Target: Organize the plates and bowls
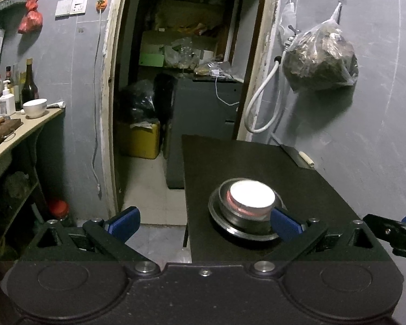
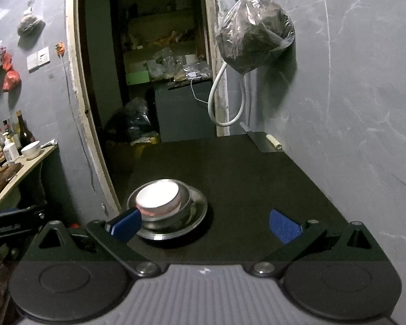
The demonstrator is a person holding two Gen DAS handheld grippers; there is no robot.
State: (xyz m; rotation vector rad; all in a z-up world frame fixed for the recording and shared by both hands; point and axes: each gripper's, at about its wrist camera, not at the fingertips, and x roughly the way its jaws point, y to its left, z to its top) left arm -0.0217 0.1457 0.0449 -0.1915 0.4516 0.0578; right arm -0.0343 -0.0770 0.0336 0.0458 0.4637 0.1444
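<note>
On the black table [image 1: 297,168] stands a stack: a steel plate [image 1: 222,223] at the bottom, a steel bowl [image 1: 236,214] on it, and a white bowl with a pink pattern [image 1: 250,197] nested on top. The same stack shows in the right wrist view as steel plate [image 2: 195,222], steel bowl [image 2: 185,203] and white bowl [image 2: 158,199]. My left gripper [image 1: 204,224] is open; its right pad [image 1: 284,223] sits just in front of the stack. My right gripper [image 2: 205,226] is open to the right of the stack, holding nothing.
A doorway [image 1: 186,67] opens behind the table onto a cluttered storeroom. At left a counter [image 1: 21,132] carries a white bowl [image 1: 34,107], bottles and a cutting board. A filled plastic bag [image 1: 319,57] and a white hose hang on the right wall. A cleaver [image 2: 265,140] lies at the table's far edge.
</note>
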